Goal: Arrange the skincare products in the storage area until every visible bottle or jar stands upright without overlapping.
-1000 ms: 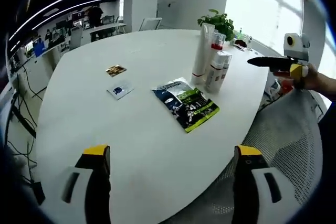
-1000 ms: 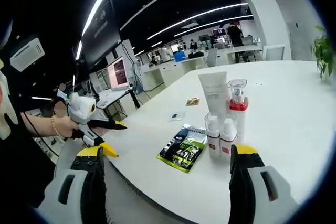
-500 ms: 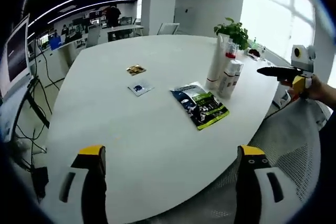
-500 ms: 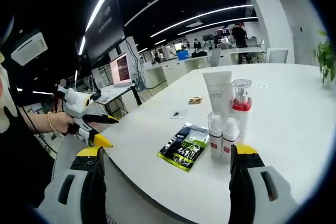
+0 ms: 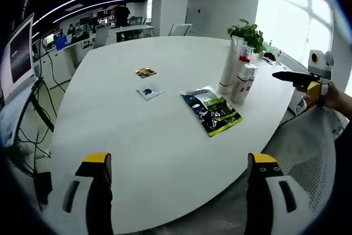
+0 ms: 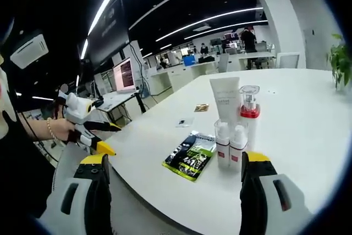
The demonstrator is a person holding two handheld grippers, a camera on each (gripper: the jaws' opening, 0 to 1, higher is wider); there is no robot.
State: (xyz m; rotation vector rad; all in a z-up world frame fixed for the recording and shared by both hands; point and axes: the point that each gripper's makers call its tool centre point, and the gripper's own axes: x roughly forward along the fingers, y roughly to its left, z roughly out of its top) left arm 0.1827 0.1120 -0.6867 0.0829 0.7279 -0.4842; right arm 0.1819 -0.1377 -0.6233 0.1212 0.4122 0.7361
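Both views drifted slightly; products unmoved. Left tongs (image 5: 175,191) and right tongs (image 6: 171,191) spread, empty. Bottle cluster (image 6: 235,125) upright, centre right of frame; sachet pack (image 6: 191,156) flat on surface (image 5: 137,130). Nothing engaged yet.

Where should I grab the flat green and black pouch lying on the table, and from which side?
Take the green and black pouch by its near edge, probably with the right gripper, whose jaws stand open. It lies flat on the table, so there is no height to pinch; come in low from the table-edge side, clear of the small bottles standing beside it.
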